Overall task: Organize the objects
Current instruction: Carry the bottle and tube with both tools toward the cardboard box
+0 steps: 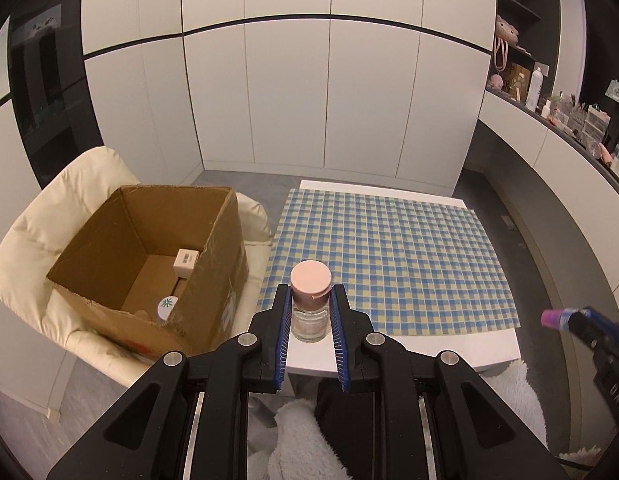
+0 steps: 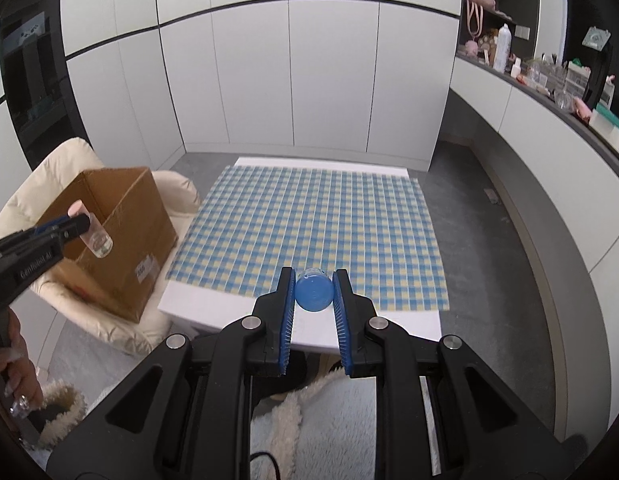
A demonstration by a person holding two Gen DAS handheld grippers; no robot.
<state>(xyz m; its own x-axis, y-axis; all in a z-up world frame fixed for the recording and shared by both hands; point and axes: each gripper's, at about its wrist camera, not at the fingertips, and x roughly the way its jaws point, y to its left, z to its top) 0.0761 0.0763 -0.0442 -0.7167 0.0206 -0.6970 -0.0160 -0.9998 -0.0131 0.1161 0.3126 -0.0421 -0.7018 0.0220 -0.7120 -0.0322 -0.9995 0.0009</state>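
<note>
At the left, a cardboard box (image 1: pixel 149 264) is sitting open on a cream armchair (image 1: pixel 41 232), seemingly as the collection bin. Beside it, the left gripper (image 1: pixel 309 312) is clamping a pink-capped glass jar (image 1: pixel 310 304) upright. Farther right, the right gripper (image 2: pixel 314 292) is pinching a blue-capped bottle (image 2: pixel 314 291) above the checkered tablecloth (image 2: pixel 309 220).

Pink-capped clear jar (image 1: pixel 310 304) upright and blue-capped bottle (image 2: pixel 314 289) both held above the checkered cloth's (image 1: pixel 389 248) near edge
</note>
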